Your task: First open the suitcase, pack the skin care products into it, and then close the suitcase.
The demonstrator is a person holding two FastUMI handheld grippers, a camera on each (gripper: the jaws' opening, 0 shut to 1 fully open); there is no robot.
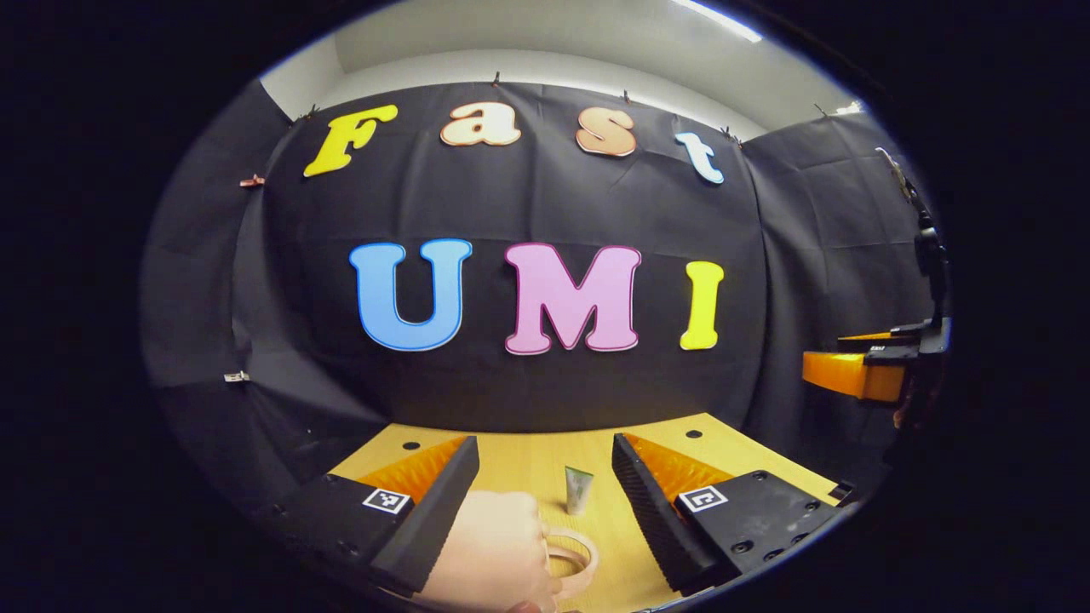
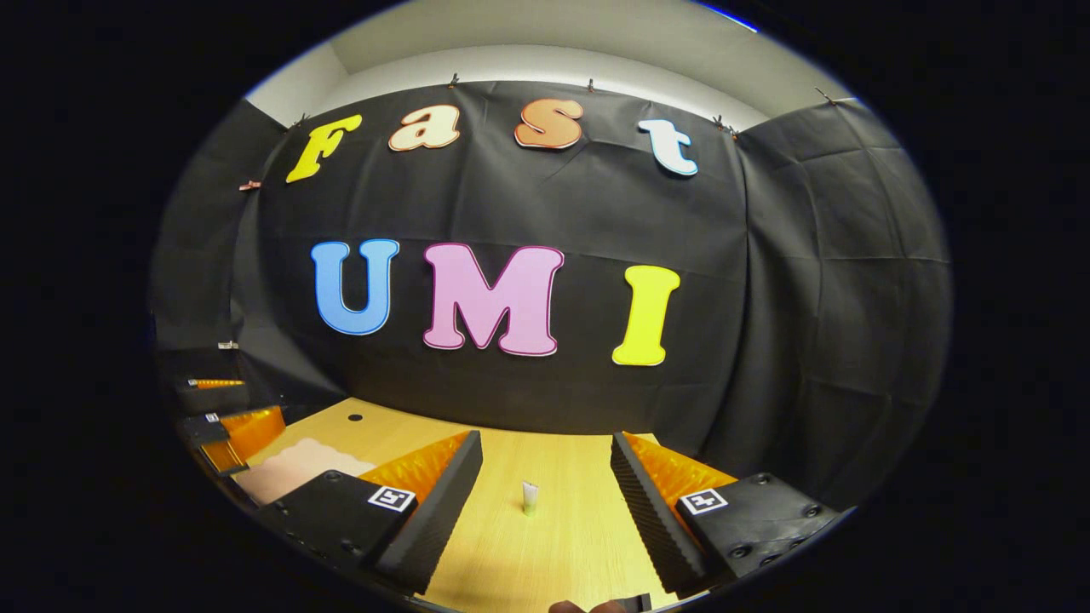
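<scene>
both grippers gape empty, the left gripper just over the suitcase; a clumsy reach could topple the upright tube ahead.

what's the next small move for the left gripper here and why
Probably lower the left gripper toward the pale pink suitcase just below its open fingers. The handle sits near them, nothing is gripped, and the tube stands unpacked on the table, so opening likely comes first.

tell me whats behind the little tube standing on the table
Behind the tube there is bare wooden table, then the black cloth wall. A pale pink case with a handle lies in front of it; what is inside cannot be seen.
</scene>
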